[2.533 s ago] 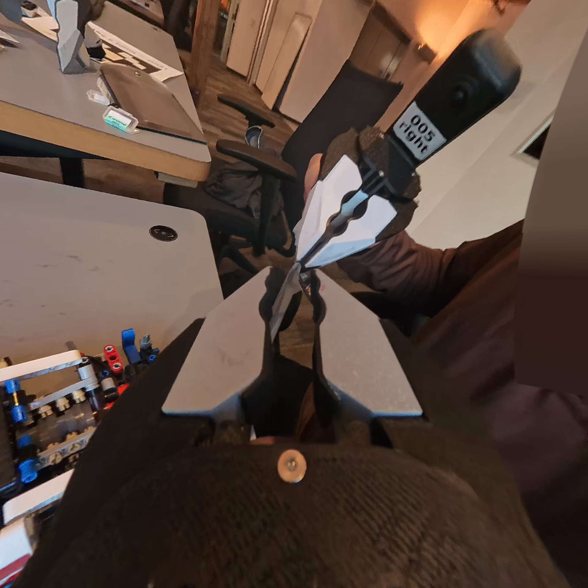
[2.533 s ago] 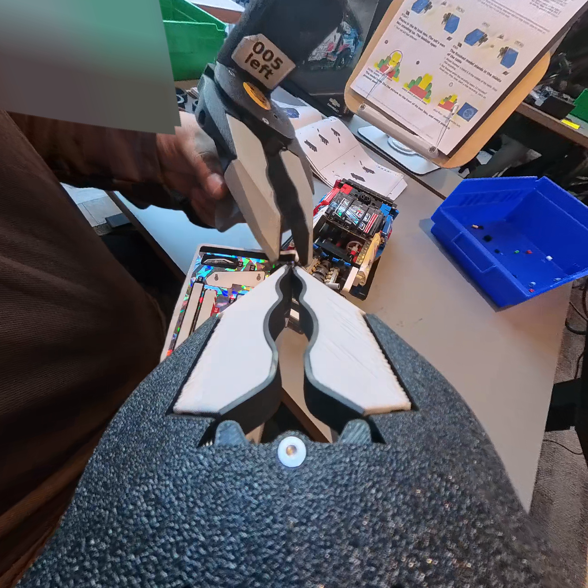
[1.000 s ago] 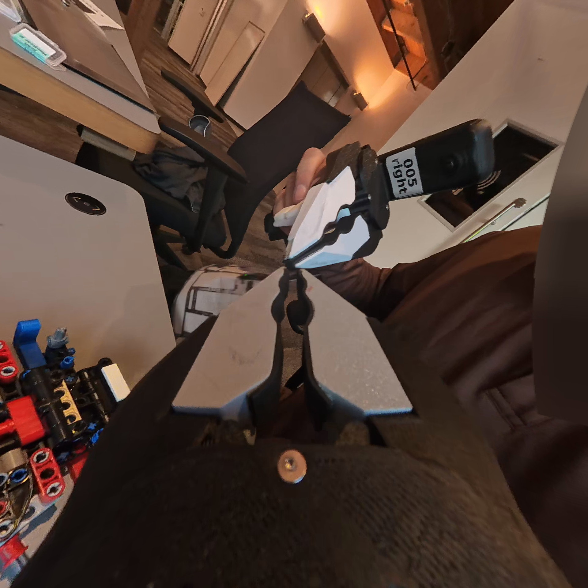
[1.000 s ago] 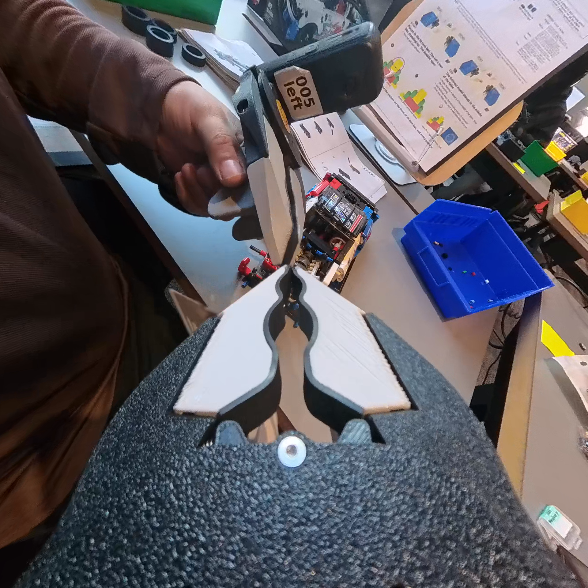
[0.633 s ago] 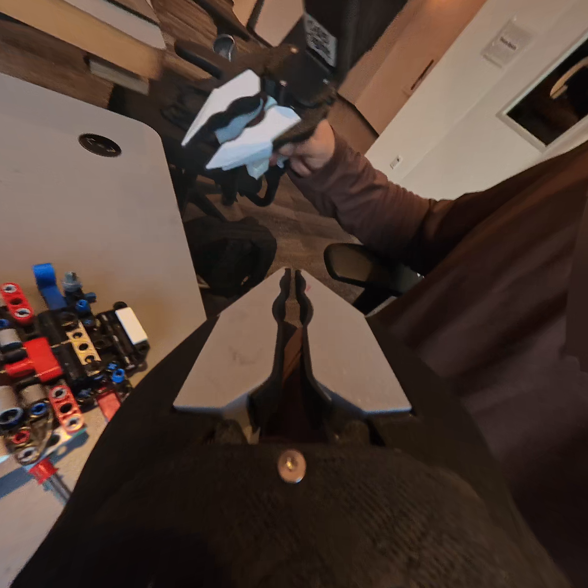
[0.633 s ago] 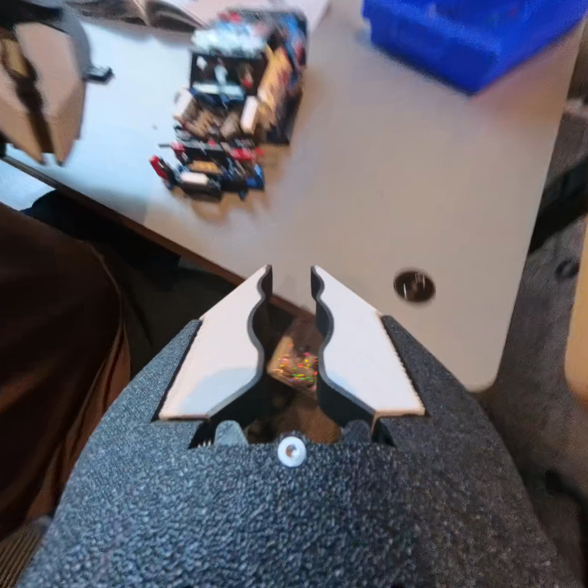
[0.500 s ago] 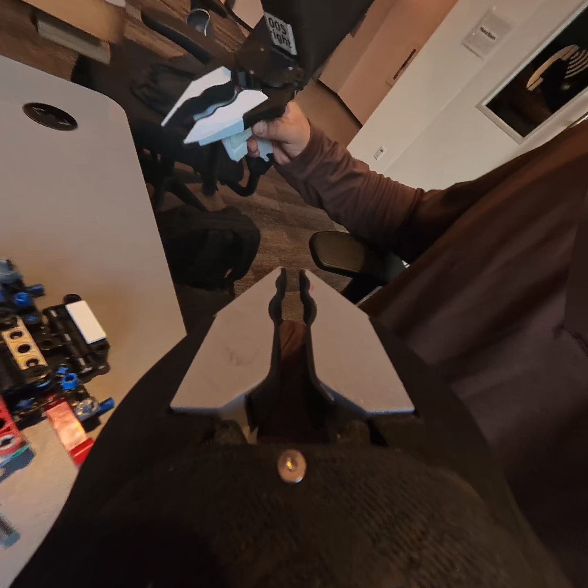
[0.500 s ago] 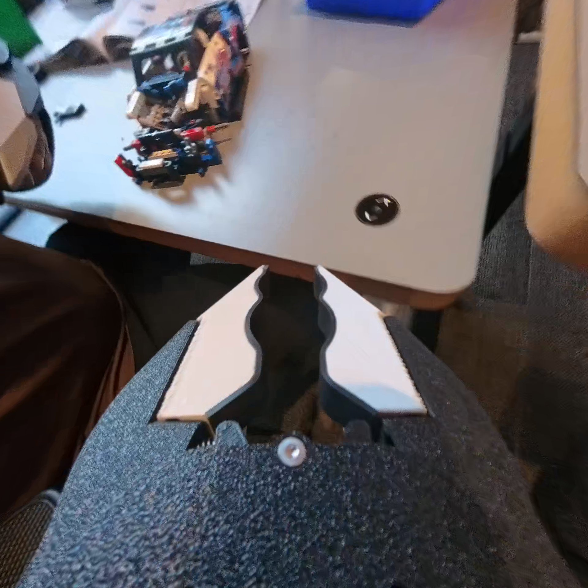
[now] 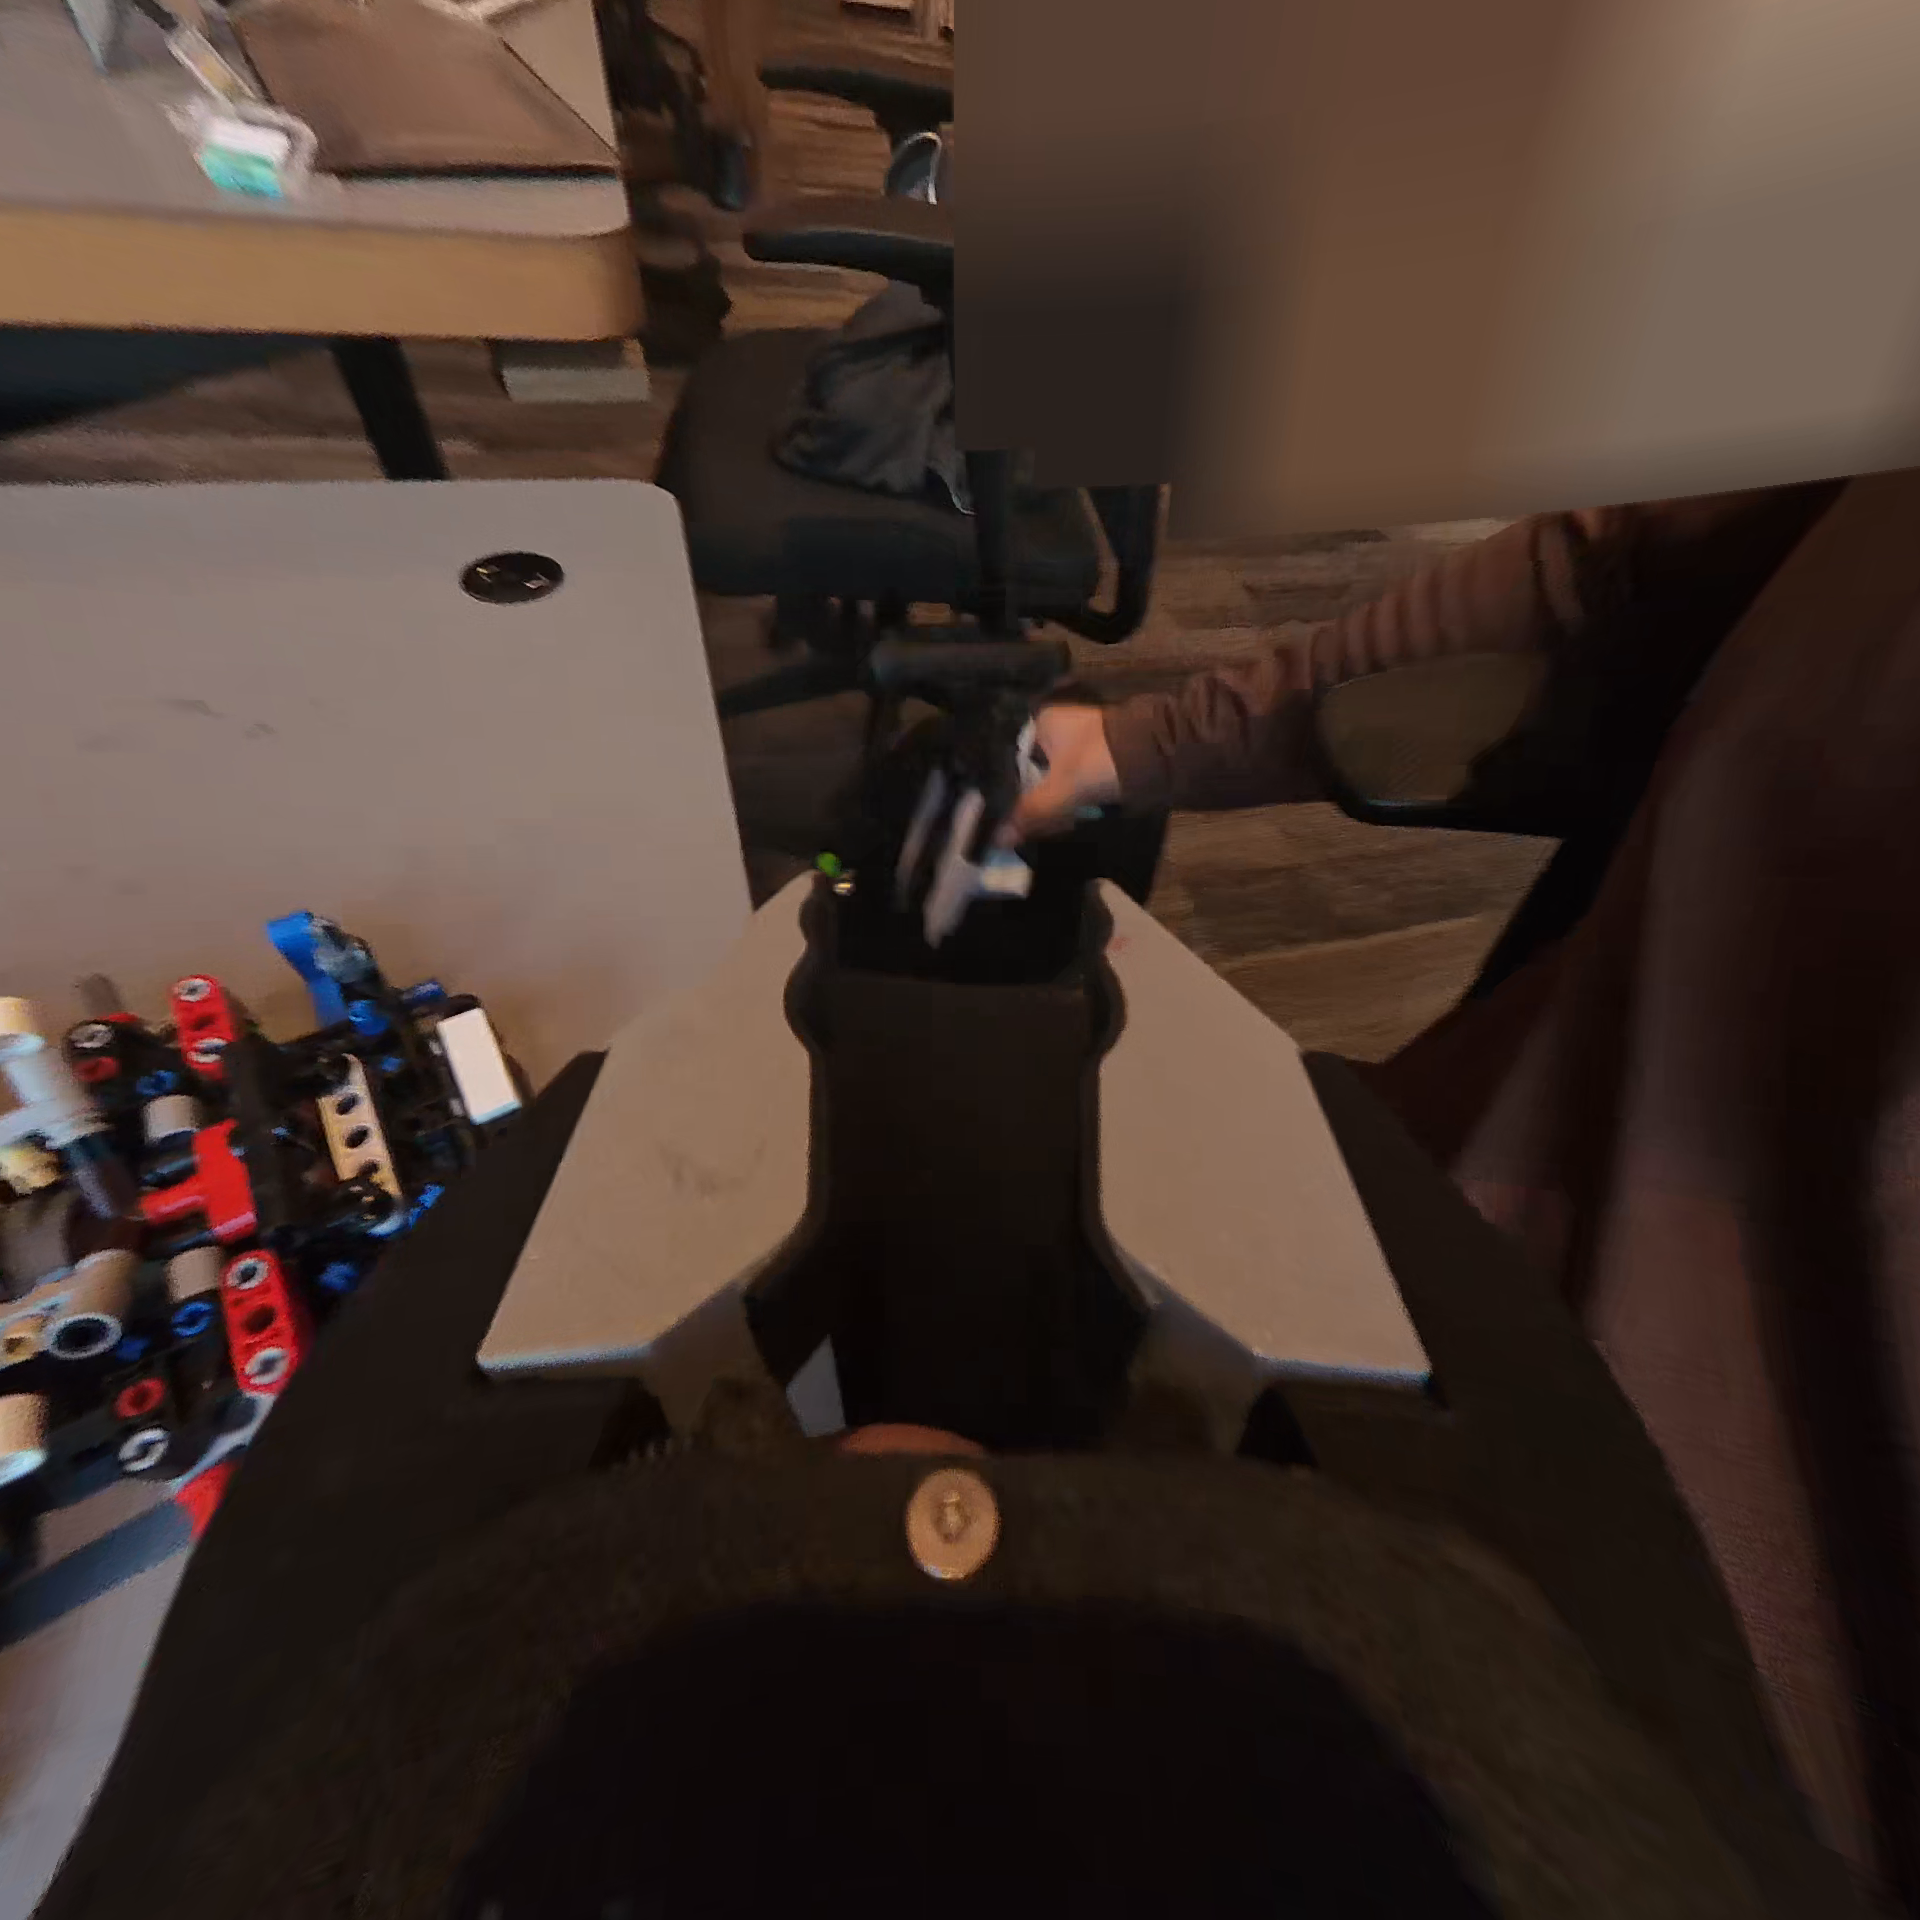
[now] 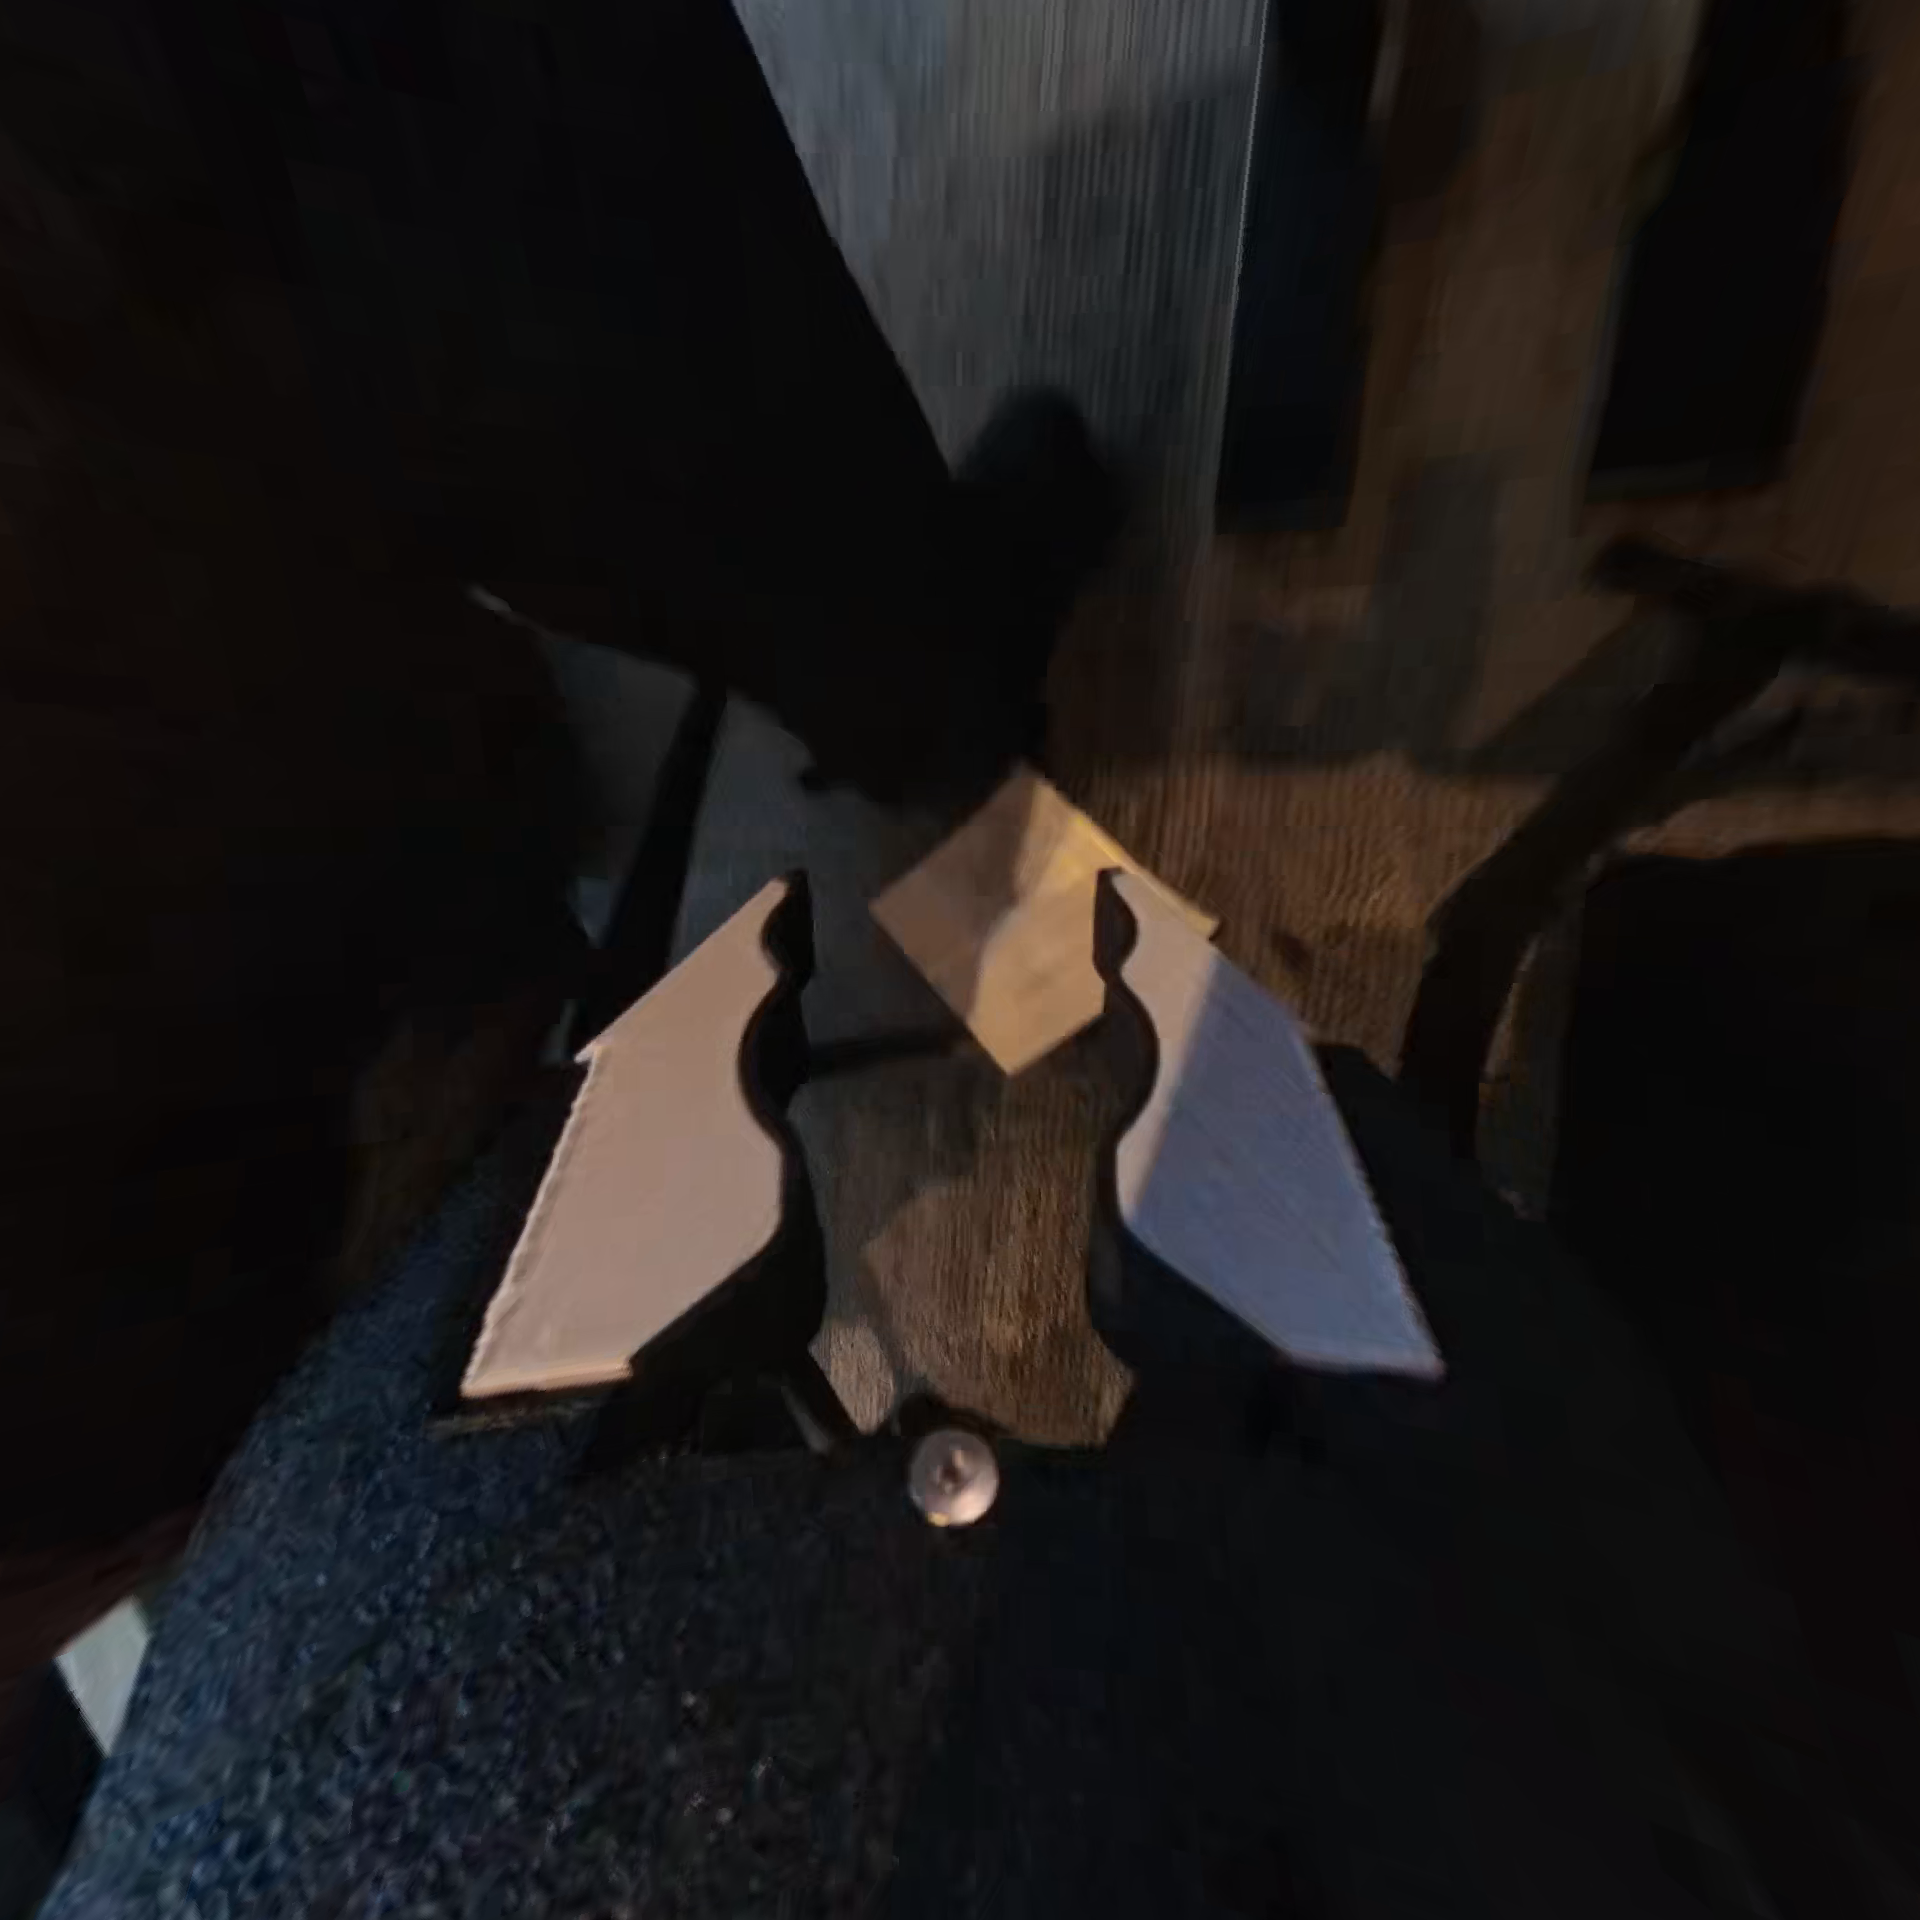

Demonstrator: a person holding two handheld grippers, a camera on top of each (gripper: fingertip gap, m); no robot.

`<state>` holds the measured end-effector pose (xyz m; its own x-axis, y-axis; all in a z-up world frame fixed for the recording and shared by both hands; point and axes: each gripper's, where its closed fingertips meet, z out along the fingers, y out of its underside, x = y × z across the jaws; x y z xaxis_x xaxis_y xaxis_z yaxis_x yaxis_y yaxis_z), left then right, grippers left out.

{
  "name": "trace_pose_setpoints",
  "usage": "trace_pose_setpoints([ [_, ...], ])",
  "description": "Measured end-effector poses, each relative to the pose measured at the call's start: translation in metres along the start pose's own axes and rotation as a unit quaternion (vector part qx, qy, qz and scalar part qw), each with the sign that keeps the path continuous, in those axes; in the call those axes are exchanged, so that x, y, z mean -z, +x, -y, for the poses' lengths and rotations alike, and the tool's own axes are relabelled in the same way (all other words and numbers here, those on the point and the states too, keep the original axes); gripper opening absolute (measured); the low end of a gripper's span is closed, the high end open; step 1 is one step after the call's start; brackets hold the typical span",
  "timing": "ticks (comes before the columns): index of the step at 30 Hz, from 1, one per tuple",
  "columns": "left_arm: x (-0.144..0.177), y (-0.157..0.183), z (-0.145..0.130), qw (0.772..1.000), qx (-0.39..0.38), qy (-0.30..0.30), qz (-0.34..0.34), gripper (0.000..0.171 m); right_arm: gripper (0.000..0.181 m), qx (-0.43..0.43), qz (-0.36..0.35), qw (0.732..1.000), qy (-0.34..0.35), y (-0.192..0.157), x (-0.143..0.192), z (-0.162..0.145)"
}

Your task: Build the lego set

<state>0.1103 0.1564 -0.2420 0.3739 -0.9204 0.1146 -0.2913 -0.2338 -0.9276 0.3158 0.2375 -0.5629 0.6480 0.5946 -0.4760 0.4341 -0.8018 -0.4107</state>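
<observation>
In the left wrist view my left gripper point(image 9: 951, 925) had spread wide and empty beside the half-built red, blue and black lego model point(image 9: 223, 1174) on the grey table point(image 9: 343, 748), while the right wrist view showed my right gripper point(image 10: 951, 914) dropped floorward, spread over a pale, blurred sheet point(image 10: 1003, 940), so building had paused.

Half-built lego set point(image 9: 223, 1174) sits at lower left of left wrist view, on grey table point(image 9: 312, 748) near its front edge: black frame w/ red and tan holed beams, blue pins, grey cylinders, a blue piece sticking up at rear, a white tile on its right end. Slightly blurred; cropped at left edge.
</observation>
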Motion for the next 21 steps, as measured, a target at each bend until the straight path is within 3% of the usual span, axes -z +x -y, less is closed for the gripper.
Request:
trace_pose_setpoints([
  [5, -0.004, -0.012, 0.005, 0.997, -0.059, 0.012, 0.045, 0.047, 0.059, -0.033, 0.031, 0.982, -0.184, 0.045, -0.13, -0.121],
  [9, -0.007, -0.022, 0.008, 0.999, -0.032, 0.014, 0.036, 0.038, 0.061, -0.165, 0.063, 0.947, -0.269, 0.068, -0.207, -0.201],
  [15, 0.003, -0.037, 0.015, 0.997, 0.02, 0.052, 0.059, 0.028, 0.054, -0.292, 0.09, 0.925, -0.225, 0.072, -0.274, -0.215],
  [16, 0.002, -0.037, 0.014, 0.997, 0.027, 0.049, 0.052, 0.027, 0.045, -0.304, 0.094, 0.917, -0.239, 0.073, -0.282, -0.222],
  [17, 0.0, -0.037, 0.013, 0.998, 0.034, 0.043, 0.044, 0.026, 0.006, -0.312, 0.109, 0.909, -0.252, 0.07, -0.286, -0.226],
  [19, -0.004, -0.035, 0.008, 0.998, 0.046, 0.021, 0.025, 0.027, 0.004, -0.32, 0.119, 0.904, -0.256, 0.069, -0.285, -0.22],
  [21, -0.008, -0.032, 0.004, 0.999, 0.049, 0.004, 0.009, 0.025, 0.002, -0.303, 0.122, 0.919, -0.223, 0.068, -0.273, -0.192],
])
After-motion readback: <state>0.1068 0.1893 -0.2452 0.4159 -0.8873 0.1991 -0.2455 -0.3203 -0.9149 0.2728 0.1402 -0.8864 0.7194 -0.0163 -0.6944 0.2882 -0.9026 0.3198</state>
